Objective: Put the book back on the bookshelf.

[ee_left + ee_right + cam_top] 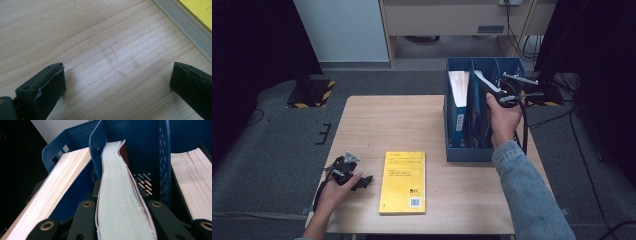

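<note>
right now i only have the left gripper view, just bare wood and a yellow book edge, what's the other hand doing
Observer: The right gripper is shut on a dark-covered book, page edges up, in the blue file rack.
Operator: which slot is it in
Observer: The middle compartment; another book stands in the compartment left of it in the high view.
Operator: and where is my gripper on the table
Observer: The left gripper is open near the table's front left edge, just left of the yellow book, which lies flat, cover up.
</note>
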`<state>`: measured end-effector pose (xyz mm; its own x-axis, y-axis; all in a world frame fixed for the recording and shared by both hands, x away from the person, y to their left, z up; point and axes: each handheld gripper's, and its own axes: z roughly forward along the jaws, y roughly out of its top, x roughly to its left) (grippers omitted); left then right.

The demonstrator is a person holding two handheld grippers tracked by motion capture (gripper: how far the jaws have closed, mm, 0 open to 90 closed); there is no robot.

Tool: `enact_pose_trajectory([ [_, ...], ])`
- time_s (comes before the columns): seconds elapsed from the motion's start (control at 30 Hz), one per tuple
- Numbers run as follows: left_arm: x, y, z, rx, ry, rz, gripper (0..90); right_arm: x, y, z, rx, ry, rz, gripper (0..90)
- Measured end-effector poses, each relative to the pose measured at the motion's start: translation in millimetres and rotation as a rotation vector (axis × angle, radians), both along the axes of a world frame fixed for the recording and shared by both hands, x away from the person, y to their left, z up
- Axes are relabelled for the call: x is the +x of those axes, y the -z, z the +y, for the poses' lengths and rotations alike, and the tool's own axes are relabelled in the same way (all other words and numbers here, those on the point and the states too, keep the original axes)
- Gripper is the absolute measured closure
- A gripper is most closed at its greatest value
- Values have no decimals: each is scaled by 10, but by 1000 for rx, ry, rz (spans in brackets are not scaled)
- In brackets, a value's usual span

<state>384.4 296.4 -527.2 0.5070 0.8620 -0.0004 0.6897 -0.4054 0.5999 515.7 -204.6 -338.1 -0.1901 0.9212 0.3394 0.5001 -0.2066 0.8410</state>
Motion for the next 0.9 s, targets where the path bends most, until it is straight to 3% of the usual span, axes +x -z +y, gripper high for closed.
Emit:
enact_pose_trajectory([
  [0.9, -6, -1, -3, 1, 3, 0, 0, -43, 27, -4, -16, -8, 15, 713],
])
